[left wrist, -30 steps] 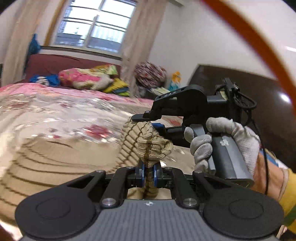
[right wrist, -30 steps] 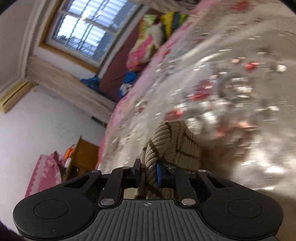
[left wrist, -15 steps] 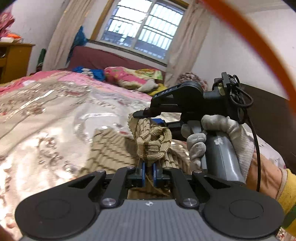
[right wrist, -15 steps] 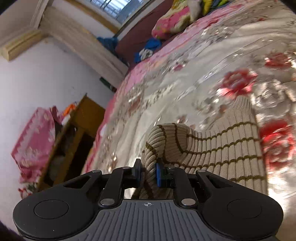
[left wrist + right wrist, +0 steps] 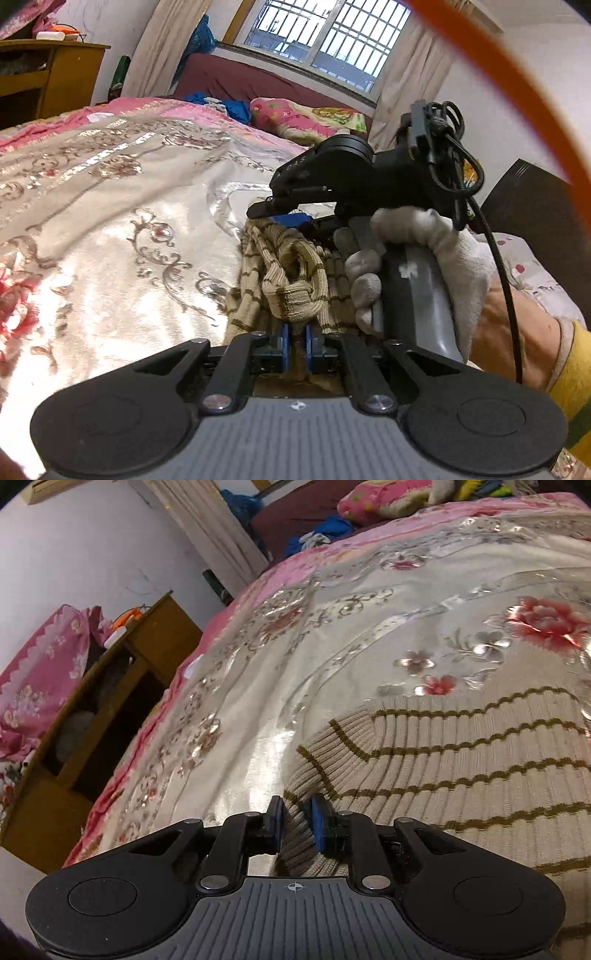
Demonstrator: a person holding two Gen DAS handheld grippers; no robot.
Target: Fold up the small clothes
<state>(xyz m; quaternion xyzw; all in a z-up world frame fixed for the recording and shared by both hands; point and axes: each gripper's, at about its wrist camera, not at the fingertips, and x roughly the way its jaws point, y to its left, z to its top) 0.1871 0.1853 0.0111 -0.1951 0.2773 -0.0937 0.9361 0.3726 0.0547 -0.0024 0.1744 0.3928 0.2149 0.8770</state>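
A beige ribbed sweater with thin brown stripes [image 5: 461,760] lies on the floral bedspread [image 5: 332,635]. My left gripper [image 5: 295,341] is shut on a bunched edge of the sweater [image 5: 295,291], held just above the bed. My right gripper [image 5: 297,823] has its blue pads slightly parted around a sweater edge that slips between them; it looks half open. In the left wrist view the right gripper [image 5: 280,214], held by a gloved hand [image 5: 424,258], sits just beyond my left one, over the same bunched cloth.
A wooden shelf unit [image 5: 103,716] stands left of the bed. Pillows and loose clothes [image 5: 295,114] lie at the far end under the window [image 5: 325,37]. A dark headboard [image 5: 535,214] is at the right.
Both grippers came down toward the bed with the sweater, which now lies spread flat. The right gripper's pads have parted from a tight grip on the cloth.
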